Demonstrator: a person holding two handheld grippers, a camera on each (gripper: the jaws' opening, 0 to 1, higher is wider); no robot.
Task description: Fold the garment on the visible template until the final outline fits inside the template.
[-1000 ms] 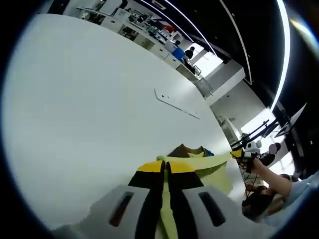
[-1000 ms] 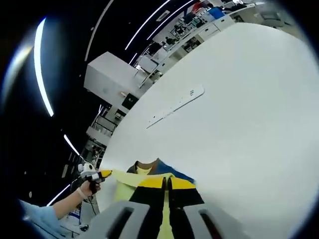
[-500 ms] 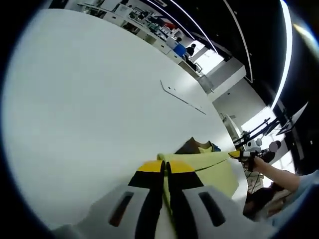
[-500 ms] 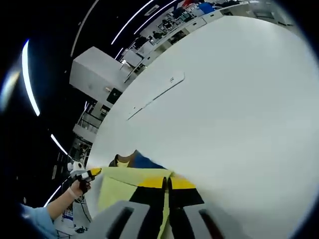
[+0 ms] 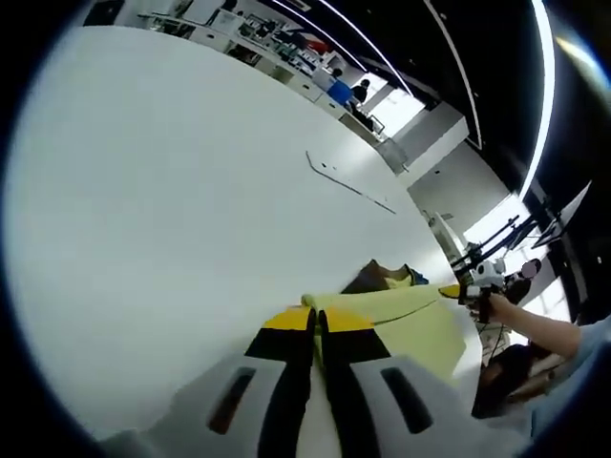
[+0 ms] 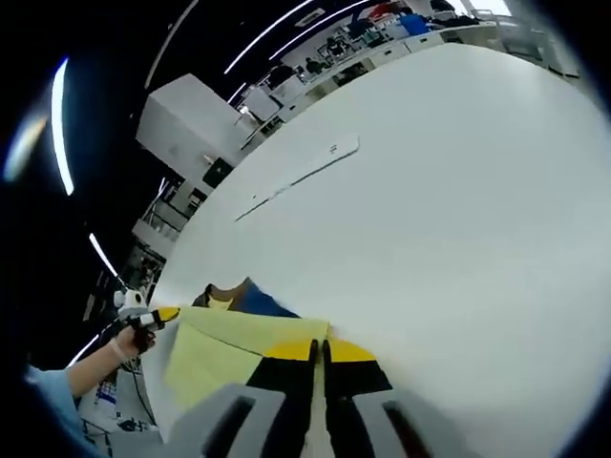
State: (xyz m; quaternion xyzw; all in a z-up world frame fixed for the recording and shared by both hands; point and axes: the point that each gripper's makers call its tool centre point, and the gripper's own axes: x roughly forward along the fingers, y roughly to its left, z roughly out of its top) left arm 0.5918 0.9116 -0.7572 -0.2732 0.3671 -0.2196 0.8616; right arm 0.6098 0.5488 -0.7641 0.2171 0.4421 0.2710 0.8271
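Observation:
A yellow garment (image 5: 410, 320) hangs stretched between both grippers over a white table (image 5: 172, 191). My left gripper (image 5: 318, 322) is shut on one corner of its top edge. The right gripper (image 5: 451, 291), held in a hand, pinches the other end. In the right gripper view, my right gripper (image 6: 320, 350) is shut on the yellow garment (image 6: 224, 348), and the left gripper (image 6: 167, 313) holds the far corner. A brown and blue part of the garment (image 6: 234, 296) rests on the table (image 6: 458, 191) behind the edge. A thin outlined strip (image 5: 348, 181) (image 6: 296, 179) lies farther out on the table.
The white table spreads wide beyond the garment, with its far edge curving along the room. Desks and shelves (image 5: 277, 43) and a person (image 5: 363, 95) stand far behind. A tripod stand (image 5: 496, 253) rises beside the table near the hand (image 5: 487, 307).
Both views have shifted with the hands. The yellow top edge now runs straighter between the grippers, and more flat cloth shows below it. Both grippers stay shut on the garment.

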